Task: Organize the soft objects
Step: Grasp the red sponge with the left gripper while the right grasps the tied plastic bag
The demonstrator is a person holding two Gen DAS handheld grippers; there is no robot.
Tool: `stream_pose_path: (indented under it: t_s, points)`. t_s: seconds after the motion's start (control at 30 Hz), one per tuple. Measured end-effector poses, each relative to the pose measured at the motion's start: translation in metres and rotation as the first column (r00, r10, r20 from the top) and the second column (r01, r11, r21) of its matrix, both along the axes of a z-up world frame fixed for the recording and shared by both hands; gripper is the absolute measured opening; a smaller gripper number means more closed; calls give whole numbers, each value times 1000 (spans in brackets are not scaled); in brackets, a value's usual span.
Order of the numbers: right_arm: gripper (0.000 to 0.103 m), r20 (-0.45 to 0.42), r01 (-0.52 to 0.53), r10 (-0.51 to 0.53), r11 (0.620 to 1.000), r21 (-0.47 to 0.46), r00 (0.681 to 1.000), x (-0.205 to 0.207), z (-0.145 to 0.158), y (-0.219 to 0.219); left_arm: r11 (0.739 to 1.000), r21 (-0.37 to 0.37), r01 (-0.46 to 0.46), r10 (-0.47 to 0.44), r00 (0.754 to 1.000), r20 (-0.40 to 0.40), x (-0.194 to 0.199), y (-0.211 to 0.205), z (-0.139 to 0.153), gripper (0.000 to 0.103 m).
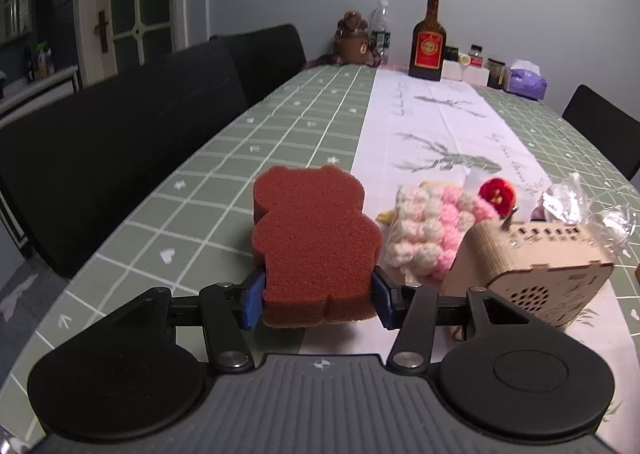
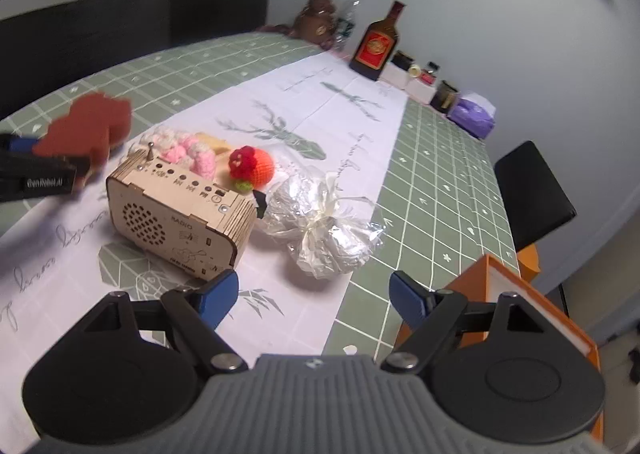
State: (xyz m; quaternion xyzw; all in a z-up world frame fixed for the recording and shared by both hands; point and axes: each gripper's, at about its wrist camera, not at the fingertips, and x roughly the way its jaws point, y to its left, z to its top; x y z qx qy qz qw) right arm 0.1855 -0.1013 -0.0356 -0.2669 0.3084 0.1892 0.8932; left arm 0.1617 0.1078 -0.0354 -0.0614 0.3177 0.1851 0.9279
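Between blue pads of left gripper (image 1: 318,300): rust-brown bear-shaped foam sponge (image 1: 314,238), pinched at base, lifted off green checked tablecloth (image 1: 224,182); right gripper (image 2: 314,294) spread wide, nothing held.

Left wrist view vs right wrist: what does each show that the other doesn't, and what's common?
Left wrist only: its own blue pads pressed against both sides of the brown bear-shaped sponge.
Right wrist only: the right gripper open and empty, an orange box at the table edge, and the radio's speaker face.
Both: the sponge, wooden radio, pink-and-white knitted piece, red crochet fruit, cellophane-wrapped bundle, brown bottle.
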Motion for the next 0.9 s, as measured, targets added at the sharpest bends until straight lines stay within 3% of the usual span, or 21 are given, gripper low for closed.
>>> stream_pose_path:
  t_s: [0.2,0.47,0.63,0.8,0.9]
  points:
    - [81,-56,-136,129,982,-135,990,24,11,10,999,-32,16,-15,1000,22,-5,0,18,61]
    - [81,-144,-272,237,903,-333,961,78,-16,22,999,-50,13,-12,1000,16,-4,0,25,61]
    - [81,-179,-332,283,852,-405,942,96,-34,35,998,-55,6,-5,1000,10,-4,0,25,61]
    - [81,-196,-347,290,837,-423,937,104,-45,44,999,-48,6,-6,1000,6,-6,-2,25,61]
    - [64,-207,-345,281,835,-428,937,106,-50,47,999,-45,1,-1,1000,3,-7,-2,25,61]
